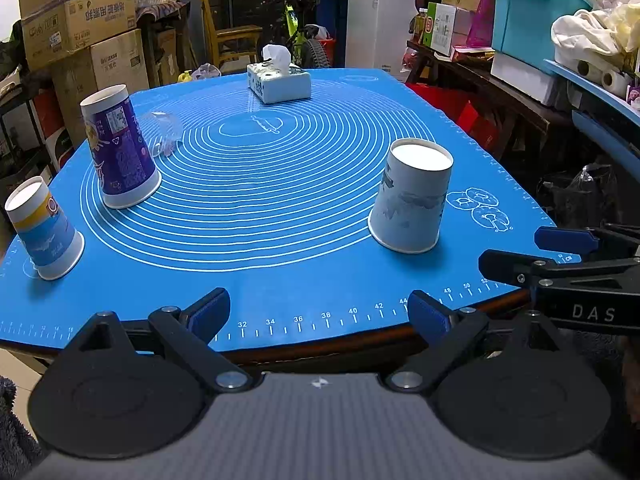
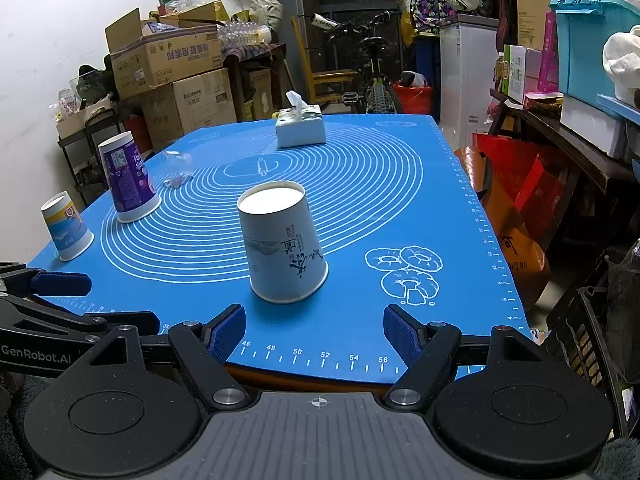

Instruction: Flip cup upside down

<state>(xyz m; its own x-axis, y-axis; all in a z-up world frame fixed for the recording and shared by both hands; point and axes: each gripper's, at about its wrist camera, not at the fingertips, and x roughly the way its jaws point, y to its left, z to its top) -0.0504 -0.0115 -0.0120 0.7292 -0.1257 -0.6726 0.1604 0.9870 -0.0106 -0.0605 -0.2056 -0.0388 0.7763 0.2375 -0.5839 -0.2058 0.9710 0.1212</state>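
Three paper cups stand upside down, rims down, on the blue mat [image 1: 280, 280]. A white cup with ink print [image 1: 412, 196] is at the right; in the right wrist view [image 2: 282, 244] it is just ahead of my right gripper [image 2: 314, 334]. A tall purple cup [image 1: 120, 146] [image 2: 128, 178] and a small blue and yellow cup [image 1: 44, 230] [image 2: 66, 226] stand at the left. My left gripper [image 1: 318, 316] is open and empty over the mat's near edge. My right gripper is open and empty; it also shows at the right in the left wrist view [image 1: 532, 252].
A tissue box [image 1: 279, 82] [image 2: 300, 128] sits at the mat's far end. A clear plastic cup [image 1: 164, 132] [image 2: 178, 170] lies beside the purple cup. Cardboard boxes [image 1: 80, 20] stand at the left, shelves with bins [image 1: 532, 24] at the right, a bicycle [image 2: 372, 76] behind.
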